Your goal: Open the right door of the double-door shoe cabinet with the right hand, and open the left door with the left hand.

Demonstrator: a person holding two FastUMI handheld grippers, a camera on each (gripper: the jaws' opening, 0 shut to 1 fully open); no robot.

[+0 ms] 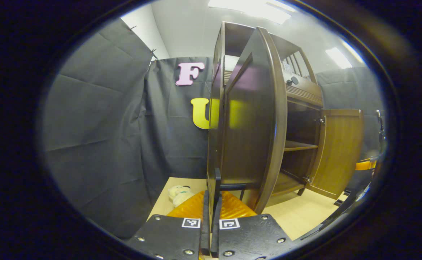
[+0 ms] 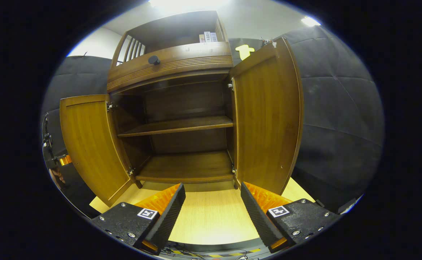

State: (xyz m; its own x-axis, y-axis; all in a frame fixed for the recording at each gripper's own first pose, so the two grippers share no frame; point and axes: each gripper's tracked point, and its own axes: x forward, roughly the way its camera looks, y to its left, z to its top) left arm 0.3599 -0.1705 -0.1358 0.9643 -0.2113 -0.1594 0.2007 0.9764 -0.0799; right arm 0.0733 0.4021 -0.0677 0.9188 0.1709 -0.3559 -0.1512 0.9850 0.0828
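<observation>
The dark wooden shoe cabinet (image 2: 182, 61) stands with both doors swung wide. In the right gripper view, its left door (image 2: 88, 144) hangs at the left and its right door (image 2: 268, 119) at the right, both showing their inner faces. My right gripper (image 2: 212, 187) is open in front of the cabinet, low over the floor, with nothing between its fingers. In the left gripper view, the left door (image 1: 248, 126) shows its outer face close up. My left gripper (image 1: 213, 202) is shut on a thin dark handle (image 1: 217, 177) on that door. The right door (image 1: 340, 151) stands open farther off.
Inside are a middle shelf (image 2: 182, 125) and a bottom board (image 2: 189, 166), both bare. A drawer with a round knob (image 2: 153, 59) sits above the doors. A pale plush toy (image 1: 180, 195) lies on the light wooden floor (image 2: 211, 216) left of the cabinet. Black cloth walls surround the booth.
</observation>
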